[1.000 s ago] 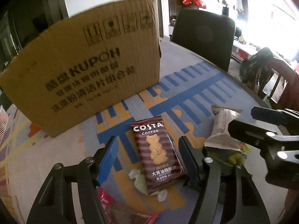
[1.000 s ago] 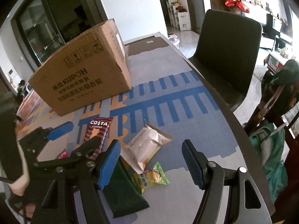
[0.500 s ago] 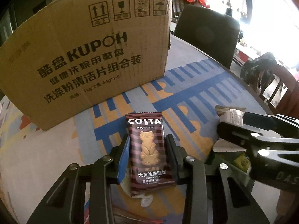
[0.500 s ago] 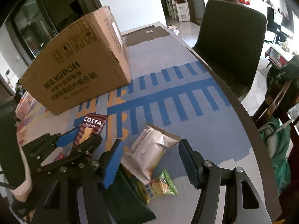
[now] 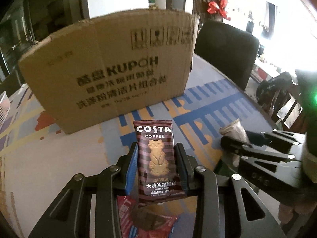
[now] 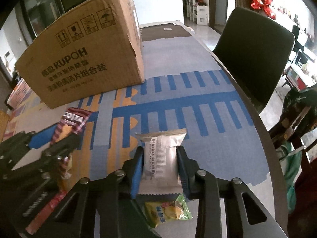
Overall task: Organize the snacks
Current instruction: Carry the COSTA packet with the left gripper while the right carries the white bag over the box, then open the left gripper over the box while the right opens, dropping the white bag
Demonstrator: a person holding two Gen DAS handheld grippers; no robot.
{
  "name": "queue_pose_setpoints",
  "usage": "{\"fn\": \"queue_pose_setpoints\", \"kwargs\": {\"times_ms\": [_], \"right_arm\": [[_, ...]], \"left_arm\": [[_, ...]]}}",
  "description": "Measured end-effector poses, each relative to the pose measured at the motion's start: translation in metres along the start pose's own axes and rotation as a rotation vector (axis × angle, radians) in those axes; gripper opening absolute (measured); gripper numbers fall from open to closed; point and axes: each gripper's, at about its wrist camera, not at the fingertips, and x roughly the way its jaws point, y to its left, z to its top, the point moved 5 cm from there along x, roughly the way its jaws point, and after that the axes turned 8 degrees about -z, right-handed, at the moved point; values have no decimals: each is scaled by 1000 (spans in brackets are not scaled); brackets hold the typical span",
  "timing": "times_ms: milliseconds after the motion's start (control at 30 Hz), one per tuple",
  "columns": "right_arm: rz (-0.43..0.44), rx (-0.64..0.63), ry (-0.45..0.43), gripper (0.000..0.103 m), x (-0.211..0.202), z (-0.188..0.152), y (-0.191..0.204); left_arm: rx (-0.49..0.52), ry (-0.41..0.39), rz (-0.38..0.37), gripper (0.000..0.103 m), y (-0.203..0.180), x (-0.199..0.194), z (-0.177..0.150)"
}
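Note:
A brown Costa biscuit packet (image 5: 156, 158) stands upright between the pads of my left gripper (image 5: 157, 148), which is shut on it and holds it just above the table. From the right wrist view the same packet (image 6: 74, 120) shows in the left gripper (image 6: 55, 136) at the left. My right gripper (image 6: 159, 152) is closing its jaws on a white and silver snack packet (image 6: 161, 154) that lies on the patterned tablecloth, and both pads press its sides. The tall cardboard box (image 5: 111, 69) stands behind, its top out of sight.
A yellow-green snack (image 6: 168, 212) lies just under the right gripper. A red wrapper (image 5: 146, 218) lies below the left gripper. The table's rounded edge (image 6: 265, 138) runs down the right, with a dark chair (image 6: 251, 53) beyond it. The cardboard box (image 6: 83, 59) blocks the far left.
The left gripper shut on the Costa packet and raised it off the table. The right gripper moved over the white packet and its jaws came in against it.

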Motion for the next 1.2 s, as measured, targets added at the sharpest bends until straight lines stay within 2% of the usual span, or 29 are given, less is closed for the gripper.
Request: {"fn": "queue_pose_setpoints", "kwargs": {"times_ms": [200, 433, 833, 1200], "right_arm": [[18, -11, -34, 32, -20, -1, 3], [61, -38, -116, 32, -67, 11, 11], [140, -102, -295, 32, -146, 54, 31], [182, -102, -363, 32, -170, 101, 44]], "left_arm": [[-24, -53, -1, 36, -2, -33, 5], [-65, -128, 9, 36, 2, -74, 17], [-90, -244, 7, 36, 4, -135, 54], [-73, -295, 46, 36, 23, -159, 99]]}}
